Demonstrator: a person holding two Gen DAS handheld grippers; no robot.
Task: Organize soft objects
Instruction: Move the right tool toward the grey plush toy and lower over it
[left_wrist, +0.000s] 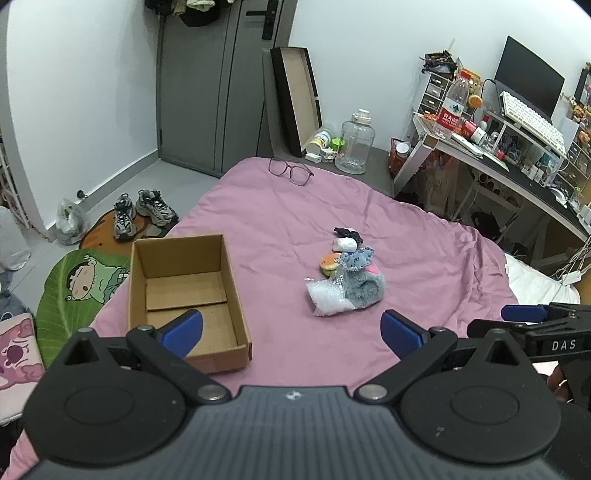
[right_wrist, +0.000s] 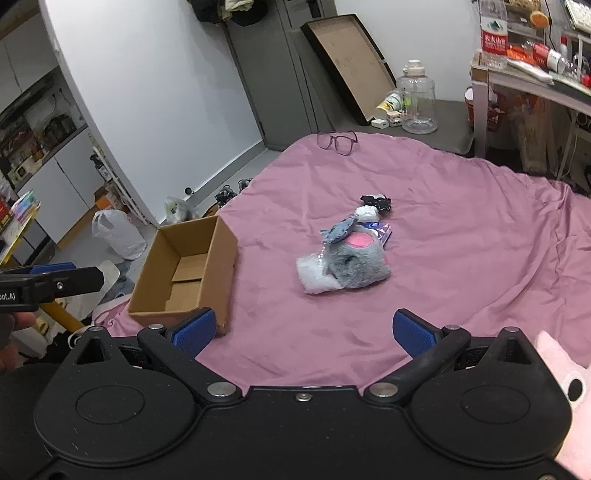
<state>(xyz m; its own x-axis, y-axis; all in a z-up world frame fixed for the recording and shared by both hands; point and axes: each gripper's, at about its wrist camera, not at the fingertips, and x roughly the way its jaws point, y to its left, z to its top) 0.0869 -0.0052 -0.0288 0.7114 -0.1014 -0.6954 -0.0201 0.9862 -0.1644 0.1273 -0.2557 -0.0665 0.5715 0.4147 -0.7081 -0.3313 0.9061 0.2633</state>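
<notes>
Your left gripper (left_wrist: 291, 334) hovers low over the pink bedspread (left_wrist: 288, 206), its blue jaws spread wide with nothing between them. Your right gripper (right_wrist: 303, 330) sits the same way, jaws wide apart and empty, and its blue tip shows at the right edge of the left wrist view.

The soft things lie in one small heap near the middle of the bed, ahead of both grippers and well apart from them. Nearest you is a grey fluffy slipper (right_wrist: 360, 267) with a pink patch on top, and a white fuzzy piece in clear plastic (right_wrist: 314, 275) lies touching its left side. A bluish-grey fabric piece (right_wrist: 338, 230) rests on top of the slipper. Behind it are a white balled-up bit (right_wrist: 365, 213) and a black frilly piece (right_wrist: 376, 202), touching each other. From the left wrist view you can also see a small orange and green toy (left_wrist: 328, 264) tucked against the heap's left side.

The open cardboard box (left_wrist: 184, 291) stands upright on the bed to the left of the heap, with only its loose bottom flaps showing inside. A pair of glasses (left_wrist: 290, 170) lies near the far edge of the bed, well away from everything else
</notes>
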